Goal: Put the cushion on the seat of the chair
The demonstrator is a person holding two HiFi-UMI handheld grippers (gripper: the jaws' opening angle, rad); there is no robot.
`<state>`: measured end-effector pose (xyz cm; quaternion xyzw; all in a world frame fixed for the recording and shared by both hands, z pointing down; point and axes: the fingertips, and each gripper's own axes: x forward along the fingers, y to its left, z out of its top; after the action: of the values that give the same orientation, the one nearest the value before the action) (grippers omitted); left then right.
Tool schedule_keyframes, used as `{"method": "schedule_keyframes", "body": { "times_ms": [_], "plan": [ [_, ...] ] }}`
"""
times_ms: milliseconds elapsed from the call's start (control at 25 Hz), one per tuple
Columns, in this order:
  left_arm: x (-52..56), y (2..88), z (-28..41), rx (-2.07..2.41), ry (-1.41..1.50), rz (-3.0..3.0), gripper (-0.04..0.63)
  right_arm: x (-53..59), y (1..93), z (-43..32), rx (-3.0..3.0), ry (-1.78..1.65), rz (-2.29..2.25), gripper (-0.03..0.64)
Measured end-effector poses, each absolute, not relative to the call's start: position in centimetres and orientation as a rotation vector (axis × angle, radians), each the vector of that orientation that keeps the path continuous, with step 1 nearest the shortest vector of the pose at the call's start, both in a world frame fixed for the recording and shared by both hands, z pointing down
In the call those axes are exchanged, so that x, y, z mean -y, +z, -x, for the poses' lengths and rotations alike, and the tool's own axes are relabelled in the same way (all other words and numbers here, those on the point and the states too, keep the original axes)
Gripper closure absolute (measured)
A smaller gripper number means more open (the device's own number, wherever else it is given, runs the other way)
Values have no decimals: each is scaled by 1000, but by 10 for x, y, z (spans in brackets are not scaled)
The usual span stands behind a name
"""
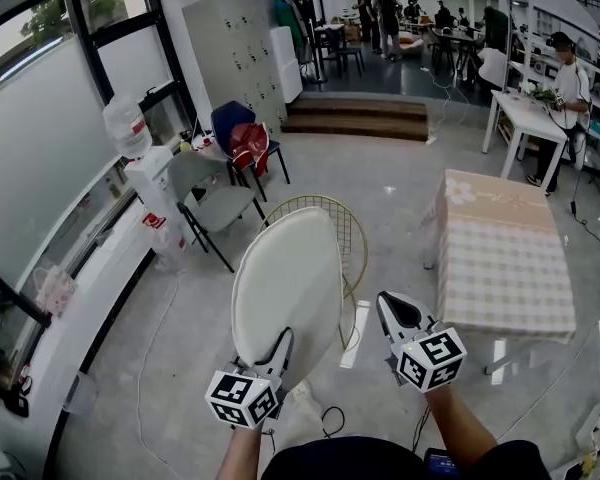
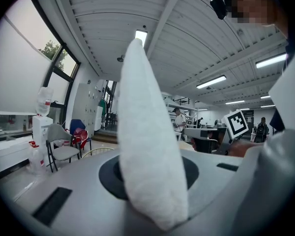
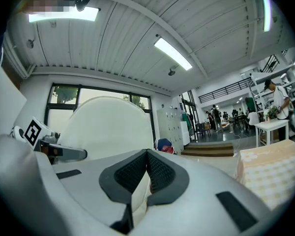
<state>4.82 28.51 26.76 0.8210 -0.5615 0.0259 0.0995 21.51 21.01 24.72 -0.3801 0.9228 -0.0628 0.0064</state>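
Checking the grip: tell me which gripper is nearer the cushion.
Left. The left gripper has its jaws clamped on the cushion at its lower edge; the right gripper hangs just right of it, not touching.

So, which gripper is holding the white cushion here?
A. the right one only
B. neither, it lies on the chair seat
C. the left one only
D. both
C: the cushion stands clamped at its lower edge in the left gripper, while the right gripper sits apart beside it, jaws together on nothing.
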Motion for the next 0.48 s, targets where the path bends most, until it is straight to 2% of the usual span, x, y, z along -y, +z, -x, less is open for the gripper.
{"method": "schedule_keyframes", "body": {
  "times_ms": [480],
  "plan": [
    [-244,267,-16,1689,57,-2401,526,-172,239,-179,-2909,-157,1151,598]
  ]
}}
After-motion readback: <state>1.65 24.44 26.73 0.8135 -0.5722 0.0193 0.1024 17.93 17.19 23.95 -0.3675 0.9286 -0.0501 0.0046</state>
